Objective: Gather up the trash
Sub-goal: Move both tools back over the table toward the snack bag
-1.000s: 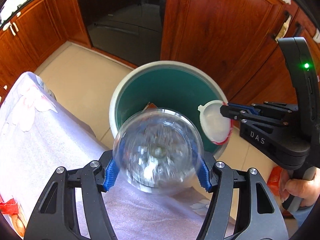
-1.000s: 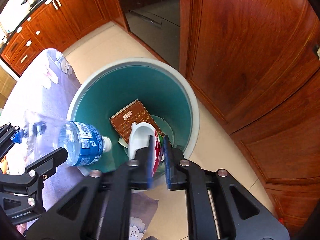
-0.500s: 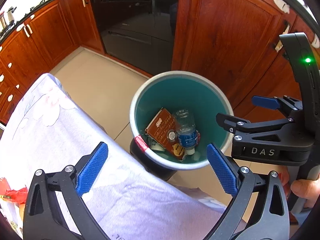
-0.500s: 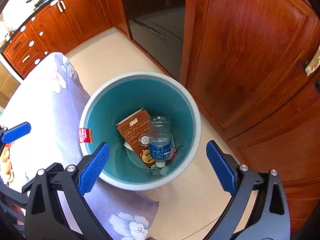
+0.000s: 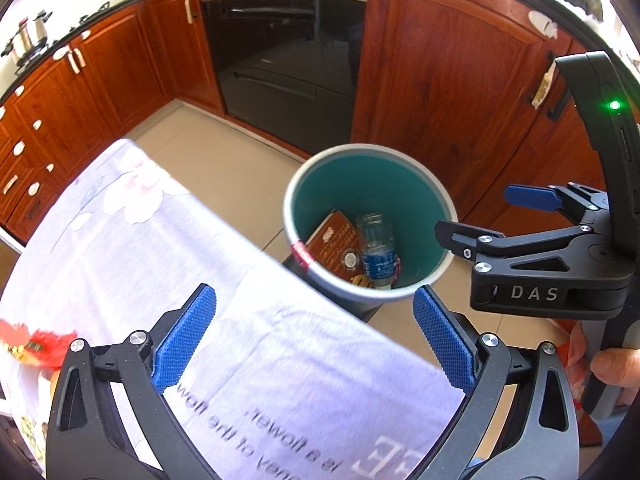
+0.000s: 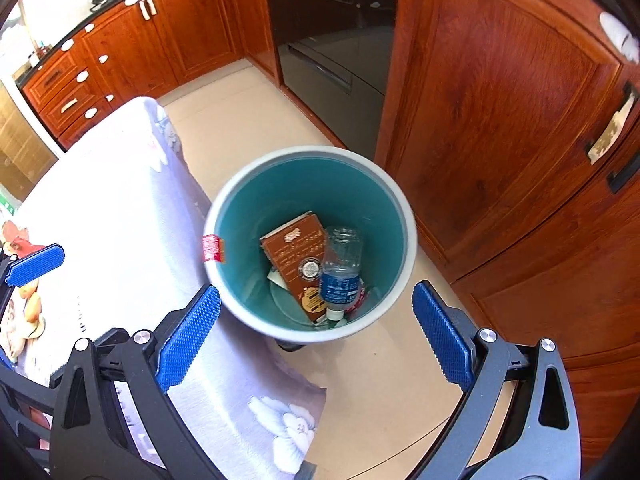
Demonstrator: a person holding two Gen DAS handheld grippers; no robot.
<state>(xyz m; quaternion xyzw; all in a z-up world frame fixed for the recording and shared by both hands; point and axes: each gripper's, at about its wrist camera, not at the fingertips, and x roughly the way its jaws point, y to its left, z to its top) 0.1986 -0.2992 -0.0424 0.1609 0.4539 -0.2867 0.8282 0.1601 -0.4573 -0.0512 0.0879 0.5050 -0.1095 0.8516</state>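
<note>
A grey bin with a teal inside (image 5: 416,184) (image 6: 280,184) stands on the floor beside the table. In it lie a clear plastic bottle with a blue label (image 5: 376,248) (image 6: 340,268) and a brown carton (image 5: 334,242) (image 6: 296,248). My left gripper (image 5: 314,338) is open and empty above the table's edge. My right gripper (image 6: 316,338) is open and empty above the bin's near side; it also shows in the left wrist view (image 5: 484,218). Red wrapper trash (image 5: 30,344) (image 6: 16,236) lies on the table at the left.
The table has a white flowered cloth (image 5: 160,248) (image 6: 112,208). Wooden cabinets (image 5: 448,80) and a dark oven (image 5: 288,52) stand behind the bin. Beige tiled floor (image 6: 380,380) surrounds the bin. Food items (image 6: 28,312) lie at the table's left edge.
Both grippers opened: the bottle left my left gripper and the white cup left my right one, both landing in the bin. Both grippers then rose and pulled back.
</note>
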